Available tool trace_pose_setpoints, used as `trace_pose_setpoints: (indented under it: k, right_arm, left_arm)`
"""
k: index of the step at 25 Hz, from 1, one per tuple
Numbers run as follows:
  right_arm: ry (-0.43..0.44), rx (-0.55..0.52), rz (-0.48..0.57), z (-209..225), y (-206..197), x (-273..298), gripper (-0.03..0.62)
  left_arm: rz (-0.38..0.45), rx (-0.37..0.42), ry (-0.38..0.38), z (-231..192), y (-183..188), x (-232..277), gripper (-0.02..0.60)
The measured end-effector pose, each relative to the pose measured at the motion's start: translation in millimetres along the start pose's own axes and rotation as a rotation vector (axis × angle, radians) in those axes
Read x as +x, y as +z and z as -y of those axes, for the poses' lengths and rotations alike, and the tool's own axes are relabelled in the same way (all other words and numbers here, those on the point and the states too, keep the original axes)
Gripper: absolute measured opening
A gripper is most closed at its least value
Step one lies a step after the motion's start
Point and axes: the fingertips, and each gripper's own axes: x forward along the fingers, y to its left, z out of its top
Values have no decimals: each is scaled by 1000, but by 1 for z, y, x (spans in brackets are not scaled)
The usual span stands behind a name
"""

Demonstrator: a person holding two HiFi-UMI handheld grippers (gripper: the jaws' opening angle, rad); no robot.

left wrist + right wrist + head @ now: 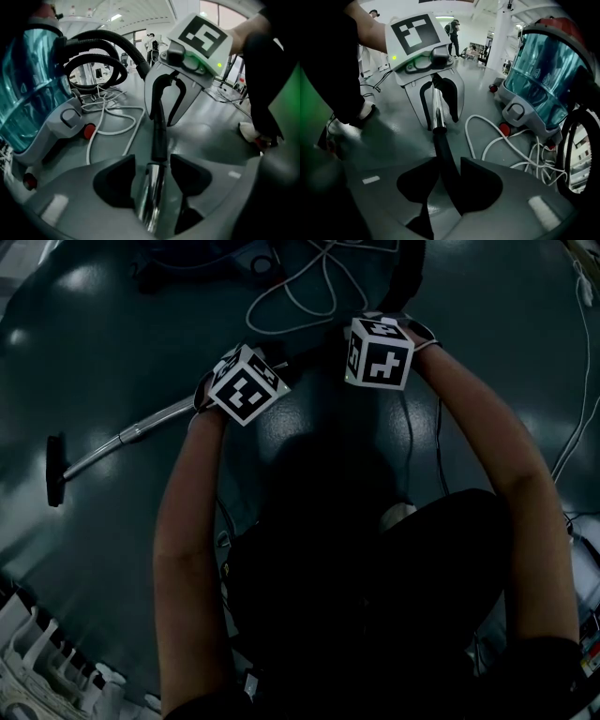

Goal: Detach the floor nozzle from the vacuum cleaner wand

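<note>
1. Floor nozzle (56,470) is way off at the left of the head view, lying on the dark floor (94,334). It looks like it's joined to the far end of the wand (151,197), though that view is pretty dim.
2. It's well apart from both grippers, and neither set of fingers is anywhere near it. Only the head view shows it at all.
3. From the nozzle, the chrome wand runs up and to the right toward the left gripper (153,178), then turns into a black handle tube (440,150) that carries on into the right gripper (449,183).
4. Left gripper: its fingers (115,180) are spread, with the chrome wand lying between them. The right gripper view shows a gap on both sides of the wand, so the pads aren't squeezing it.
5. Right gripper: its fingers (480,187) sit on either side of the black handle tube and look clamped on it. It's black on black, so not the clearest read.
6. The two grippers face each other along the wand, fairly close together, both pointing steeply down.
7. Vacuum cleaner body (546,79), with its teal see-through bin, sits on the floor just beyond. A black ribbed hose (119,40) arches off it, and a white cord (89,150) is looped loosely in front.
</note>
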Motion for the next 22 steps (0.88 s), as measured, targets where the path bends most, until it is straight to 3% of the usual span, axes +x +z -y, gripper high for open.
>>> trace_pose_setpoints:
  k: [1, 6, 7, 10, 15, 22]
  right_arm:
    - [-4, 0, 8, -1, 1, -1, 140]
    - [-75, 14, 76, 4, 13, -13, 31]
    - [-91, 35, 97, 6, 16, -17, 2]
    - [-119, 140, 156, 11, 22, -25, -2]
    - [-166, 324, 253, 16, 28, -35, -3]
    - [-296, 493, 437, 21, 38, -65, -3]
  left_arm:
    - [-6, 1, 3, 0, 0, -1, 233]
    - [61, -40, 42, -3, 7, -17, 60]
    - [81, -51, 51, -4, 8, -21, 51]
    - [159, -113, 104, -9, 13, -33, 31]
    - [317, -247, 258, -22, 25, -55, 12]
    - [446, -351, 415, -20, 27, -83, 11]
